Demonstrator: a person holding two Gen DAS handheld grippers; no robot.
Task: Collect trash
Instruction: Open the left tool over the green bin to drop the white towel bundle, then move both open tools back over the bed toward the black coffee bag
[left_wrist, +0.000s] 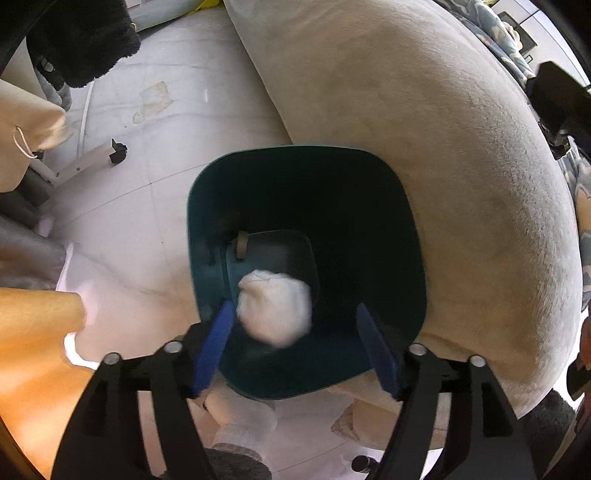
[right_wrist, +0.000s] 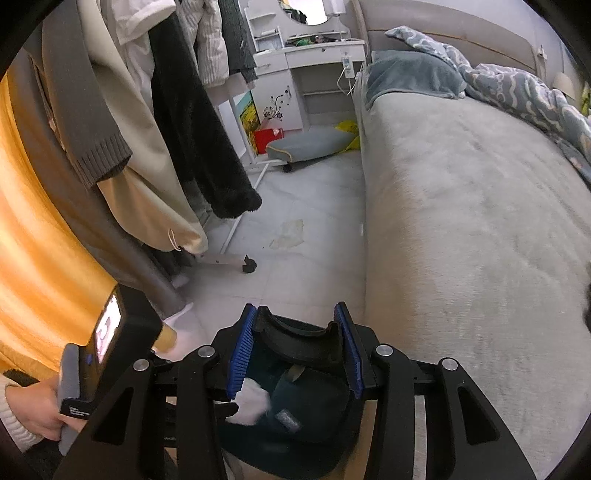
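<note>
Beside the bed (left_wrist: 424, 155) we look straight down into a dark green bin (left_wrist: 306, 273) standing on the pale tiled floor (left_wrist: 155, 177). Our left gripper (left_wrist: 295, 332) hangs over its mouth with the blue pads (left_wrist: 212, 350) spread wide and nothing between them. A white wad of tissue (left_wrist: 275, 306), slightly blurred, sits just past the left pad, over the bin's bottom; whether it rests there or is in mid-air we cannot tell. A small tan roll (left_wrist: 242, 245) lies further in.

From the right wrist view, our right gripper (right_wrist: 297, 354) is clamped on a black curved part of the bin's rim (right_wrist: 295, 339). The tissue (right_wrist: 251, 402) shows below it, inside the bin (right_wrist: 317, 424). Clothes (right_wrist: 177, 122) hang at the left.
</note>
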